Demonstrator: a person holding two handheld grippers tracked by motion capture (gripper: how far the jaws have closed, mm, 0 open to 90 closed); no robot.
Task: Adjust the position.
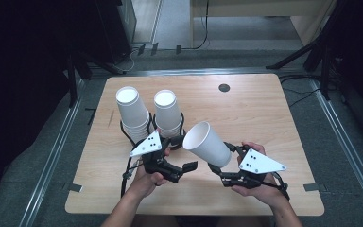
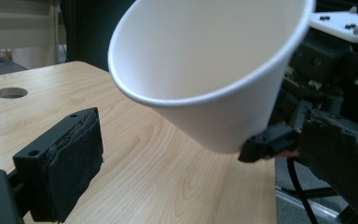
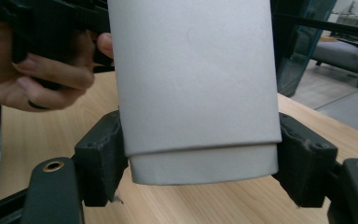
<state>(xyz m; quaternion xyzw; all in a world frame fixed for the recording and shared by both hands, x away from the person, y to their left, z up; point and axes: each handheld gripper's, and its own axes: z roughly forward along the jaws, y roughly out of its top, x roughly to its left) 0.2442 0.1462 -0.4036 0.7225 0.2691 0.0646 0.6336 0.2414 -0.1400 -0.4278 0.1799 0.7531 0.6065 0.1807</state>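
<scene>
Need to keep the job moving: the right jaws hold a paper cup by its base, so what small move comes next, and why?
Probably bring the open left gripper onto the paper cup's rim end: in the right gripper view, an inner cup's base pokes out, gripped by the right gripper, suggesting two nested cups.

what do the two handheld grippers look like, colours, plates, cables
Both the left gripper and the right gripper are black two-jaw tools with rough dark pads. Each carries a pale three-cornered plate marked with small dark dots, and a black cable trails from the left one.

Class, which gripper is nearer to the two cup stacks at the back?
Left. The left gripper sits just in front of the cup stacks; the right gripper is farther off, gripping a single cup.
</scene>
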